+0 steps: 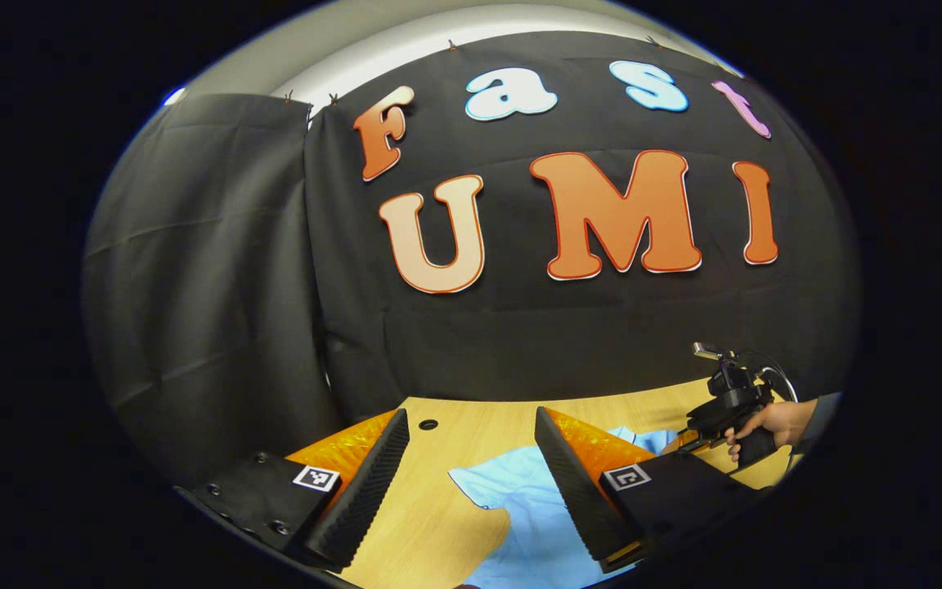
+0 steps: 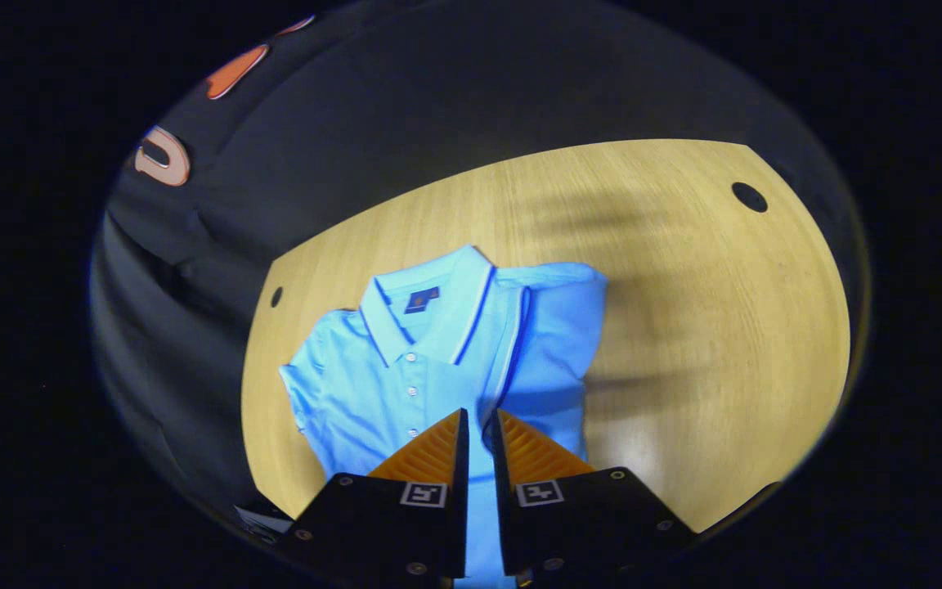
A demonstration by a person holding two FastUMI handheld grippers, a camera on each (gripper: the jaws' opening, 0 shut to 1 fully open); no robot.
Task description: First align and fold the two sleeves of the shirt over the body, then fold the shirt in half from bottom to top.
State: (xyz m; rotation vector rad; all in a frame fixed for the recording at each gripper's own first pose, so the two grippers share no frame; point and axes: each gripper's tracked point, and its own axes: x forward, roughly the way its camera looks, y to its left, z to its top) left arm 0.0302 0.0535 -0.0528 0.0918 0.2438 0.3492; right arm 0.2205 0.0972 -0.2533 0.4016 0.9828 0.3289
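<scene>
- Light blue polo shirt (image 2: pixel 438 360) lies face up on the pale wooden table (image 2: pixel 708 327), its collar (image 2: pixel 430 307) toward the far edge and its buttons running down the middle.
- In the right gripper view, one sleeve (image 2: pixel 557 327) is folded in over the body beside the collar; the other sleeve (image 2: pixel 307 384) lies spread out flat on the wood.
- The right gripper (image 2: pixel 479 425) hangs above the lower middle of the shirt, its jaws drawn nearly together with only a thin slit between them. Whether any cloth is caught there, I cannot tell.
- The left gripper (image 1: pixel 471 458) hovers over the near table edge with its jaws spread wide and nothing between them; a sleeve of the shirt (image 1: pixel 520 499) lies on the wood below.
- In the left gripper view a hand (image 1: pixel 769 425) holds the other gripper farther off.
</scene>
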